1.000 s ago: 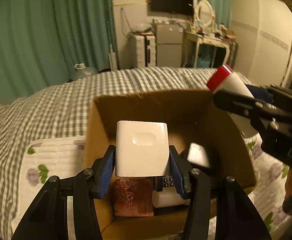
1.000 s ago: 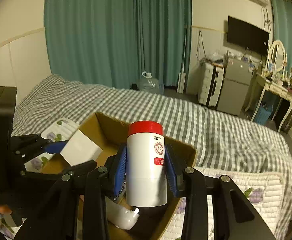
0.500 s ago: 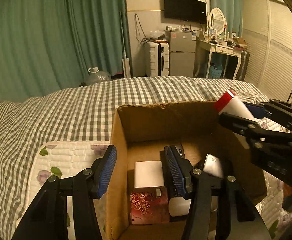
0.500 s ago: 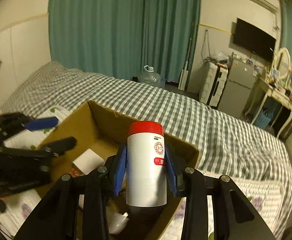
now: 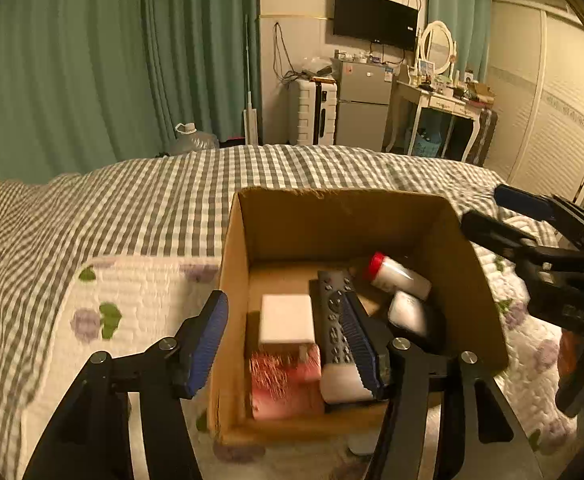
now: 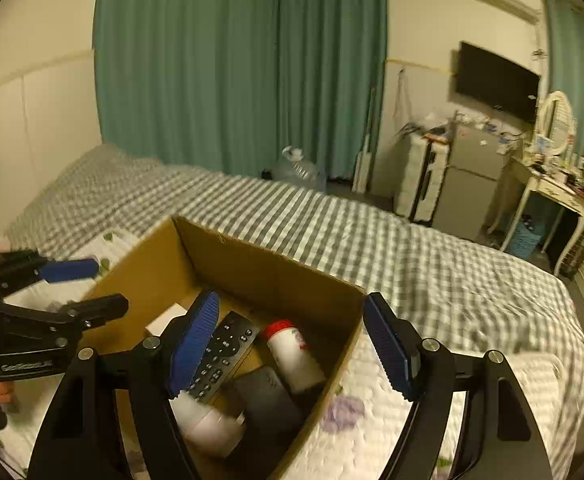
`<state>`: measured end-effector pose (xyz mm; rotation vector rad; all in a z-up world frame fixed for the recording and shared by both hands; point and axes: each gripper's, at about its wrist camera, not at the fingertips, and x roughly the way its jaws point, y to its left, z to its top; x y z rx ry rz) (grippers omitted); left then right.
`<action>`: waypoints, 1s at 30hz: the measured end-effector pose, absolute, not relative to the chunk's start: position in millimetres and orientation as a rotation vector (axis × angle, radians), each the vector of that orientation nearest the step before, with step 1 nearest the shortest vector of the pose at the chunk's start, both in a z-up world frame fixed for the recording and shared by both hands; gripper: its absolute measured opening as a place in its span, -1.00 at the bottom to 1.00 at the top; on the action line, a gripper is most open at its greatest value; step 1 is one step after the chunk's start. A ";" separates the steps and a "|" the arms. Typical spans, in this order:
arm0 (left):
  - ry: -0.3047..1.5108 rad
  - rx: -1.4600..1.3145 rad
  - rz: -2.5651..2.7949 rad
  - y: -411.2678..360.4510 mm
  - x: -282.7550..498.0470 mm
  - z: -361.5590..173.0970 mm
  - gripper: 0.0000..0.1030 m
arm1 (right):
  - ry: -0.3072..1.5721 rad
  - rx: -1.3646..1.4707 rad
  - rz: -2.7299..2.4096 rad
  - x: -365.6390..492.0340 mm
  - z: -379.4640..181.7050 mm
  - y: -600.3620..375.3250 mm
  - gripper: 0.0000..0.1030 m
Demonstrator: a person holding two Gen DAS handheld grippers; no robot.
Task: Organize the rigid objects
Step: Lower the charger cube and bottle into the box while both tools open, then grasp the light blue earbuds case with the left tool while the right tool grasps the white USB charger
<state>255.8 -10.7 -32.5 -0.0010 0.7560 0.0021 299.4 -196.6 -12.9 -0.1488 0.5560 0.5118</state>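
Both grippers, left [image 5: 285,344] and right [image 6: 292,344], wide apart and empty above the cardboard box [image 5: 372,220]. Red-capped bottle [image 6: 294,350], remote [image 6: 221,354] and white block [image 5: 287,318] inside. Risk: knocking the box rim while withdrawing, tipping it on the soft bed [image 6: 412,256].

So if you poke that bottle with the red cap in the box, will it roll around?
Probably a little. The red-capped bottle lies on its side and looks round, so it could roll. But the remote and the cardboard box wall sit close, likely stopping it. It looks like stiff plastic, unlikely to squash.
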 end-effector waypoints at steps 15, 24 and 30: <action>0.720 0.004 0.075 4.4 141.3 -54.0 0.28 | 0.696 -0.116 0.488 178.3 -77.2 -207.6 0.58; 0.853 0.016 0.099 9.9 130.7 -114.3 0.28 | 0.857 -0.251 0.585 173.4 -137.4 -152.1 0.58; 0.863 0.000 0.104 14.2 130.0 -117.9 0.28 | 0.964 -0.252 0.614 184.8 -164.0 -139.3 0.57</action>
